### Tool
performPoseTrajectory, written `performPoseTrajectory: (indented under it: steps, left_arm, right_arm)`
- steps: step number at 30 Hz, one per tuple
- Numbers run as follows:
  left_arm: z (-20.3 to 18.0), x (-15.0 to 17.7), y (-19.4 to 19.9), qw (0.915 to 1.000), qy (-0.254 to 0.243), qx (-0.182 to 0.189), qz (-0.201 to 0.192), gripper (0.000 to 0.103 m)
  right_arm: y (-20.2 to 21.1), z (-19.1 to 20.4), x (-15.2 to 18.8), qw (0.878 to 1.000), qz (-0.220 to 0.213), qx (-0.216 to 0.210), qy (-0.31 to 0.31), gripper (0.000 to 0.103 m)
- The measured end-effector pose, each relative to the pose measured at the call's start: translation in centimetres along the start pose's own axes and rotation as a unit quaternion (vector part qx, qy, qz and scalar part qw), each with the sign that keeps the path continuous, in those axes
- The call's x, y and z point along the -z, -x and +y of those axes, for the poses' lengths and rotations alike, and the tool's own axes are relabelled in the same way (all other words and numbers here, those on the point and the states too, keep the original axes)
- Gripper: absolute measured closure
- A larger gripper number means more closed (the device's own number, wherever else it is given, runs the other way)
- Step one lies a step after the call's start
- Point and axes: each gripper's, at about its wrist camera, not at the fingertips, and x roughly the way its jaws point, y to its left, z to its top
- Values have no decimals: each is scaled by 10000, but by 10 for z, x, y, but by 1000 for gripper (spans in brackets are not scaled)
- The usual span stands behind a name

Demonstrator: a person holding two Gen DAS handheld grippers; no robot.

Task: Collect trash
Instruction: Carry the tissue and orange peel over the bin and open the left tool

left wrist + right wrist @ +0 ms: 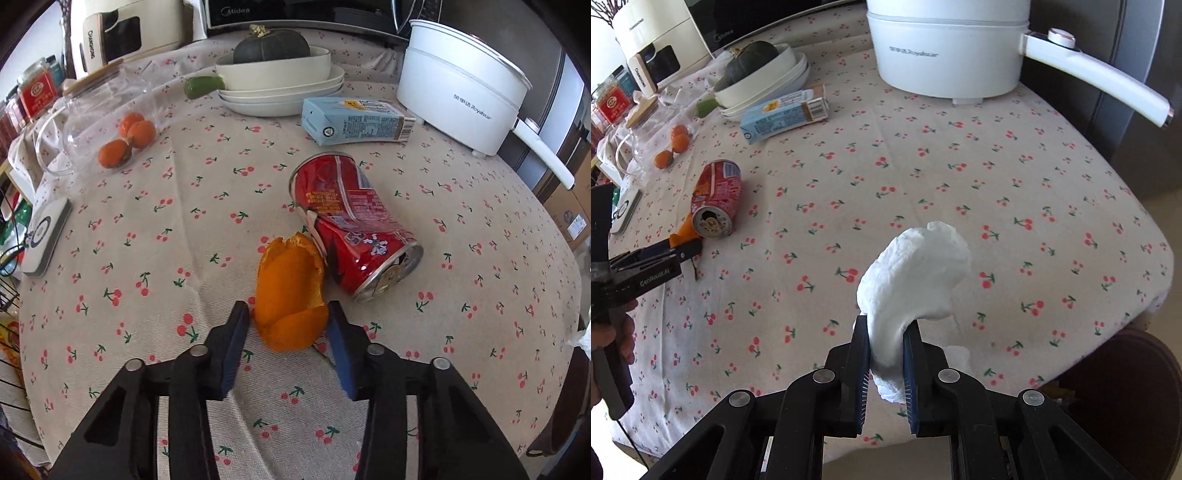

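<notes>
Though crushed, red can gleams.

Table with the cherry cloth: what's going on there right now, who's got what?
A person is clearing trash with a handheld gripper in each hand. The right gripper is shut on a crumpled white tissue, held up off the tablecloth. The left gripper has its fingers on either side of an orange peel that lies against a crushed red can; the pads look right at the peel's sides. The can and a blue carton lie on the cloth, not yet collected.
</notes>
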Motion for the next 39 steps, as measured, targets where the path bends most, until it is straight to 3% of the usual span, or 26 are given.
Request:
performPoseTrajectory:
  steps: [9,22,31,39]
  left_arm:
    - [2,13,13,9998,154,-62,132,75]
    - [-4,57,71,9990,266,68,359,76]
    - [-40,77,111,9989,-57,407,217,76]
    - [-87,86,127,9956,-440,809,181,76]
  right_arm:
    - [11,-21,10,9999,28,67,-91,89]
    - [39,-21,34,9999,-26,-48,-134,89]
    - [54,-19,58,9999,-67,-89,-47,89]
    - [62,-46,79,9999,-15,105,-134,89]
